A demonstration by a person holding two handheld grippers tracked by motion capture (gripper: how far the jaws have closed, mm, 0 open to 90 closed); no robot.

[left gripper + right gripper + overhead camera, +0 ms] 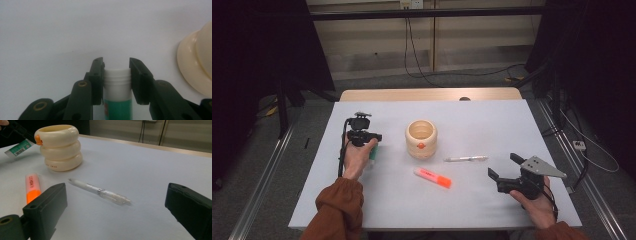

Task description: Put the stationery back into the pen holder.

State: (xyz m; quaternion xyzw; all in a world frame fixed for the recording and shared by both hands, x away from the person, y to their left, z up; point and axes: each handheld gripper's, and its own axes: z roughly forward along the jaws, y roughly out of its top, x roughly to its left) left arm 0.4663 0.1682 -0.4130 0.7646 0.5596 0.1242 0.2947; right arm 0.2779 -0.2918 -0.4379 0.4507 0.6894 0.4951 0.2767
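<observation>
Glue stick [117, 100], left of the ringed holder [421, 138], sits clamped in the left tool [116, 72], probably bound for the holder. Right tool [117, 220], jaws spread wide, faces the pen [100, 191] right of the holder.

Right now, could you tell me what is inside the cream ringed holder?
The holder looks empty in the high view: only its pale inner wall shows. Its bottom is hidden by the rim.
</observation>
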